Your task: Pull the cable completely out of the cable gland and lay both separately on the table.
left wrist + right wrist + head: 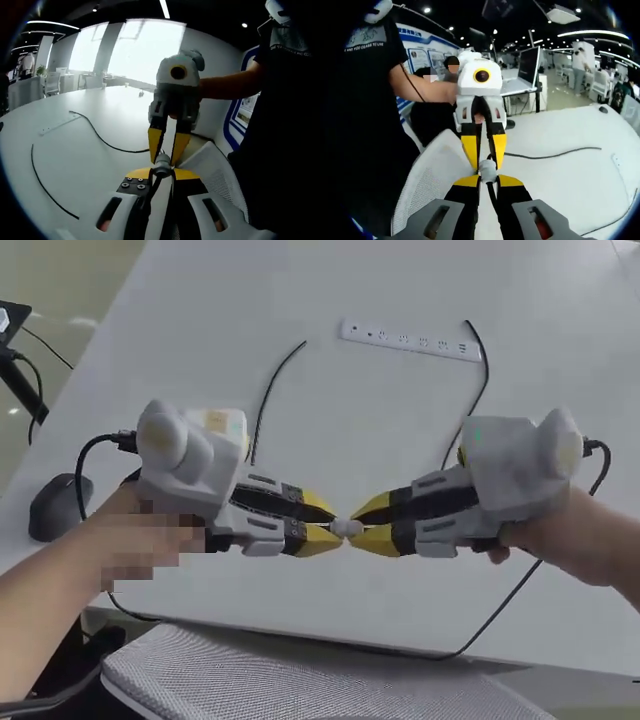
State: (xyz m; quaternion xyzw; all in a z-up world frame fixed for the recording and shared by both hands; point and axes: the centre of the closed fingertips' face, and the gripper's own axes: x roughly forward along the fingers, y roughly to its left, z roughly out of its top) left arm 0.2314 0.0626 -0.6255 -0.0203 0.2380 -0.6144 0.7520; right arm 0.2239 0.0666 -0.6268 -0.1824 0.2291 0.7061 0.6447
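Gland (347, 528) held: L gripper (334, 531), R gripper (359, 528)

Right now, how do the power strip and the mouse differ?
The power strip is white, long and flat; the mouse is dark and rounded. The power strip lies far across, the mouse by the left edge. Both rest on the table.

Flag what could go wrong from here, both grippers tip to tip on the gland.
1. The left gripper and right gripper both pinch the small cable gland at the tips of their jaws. That is little purchase, so it may slip in the pull.
2. They hang near the table edge, by the mesh chair; a dropped part could land there.
3. Another black cable lies on the table; the freed one might get mixed up.
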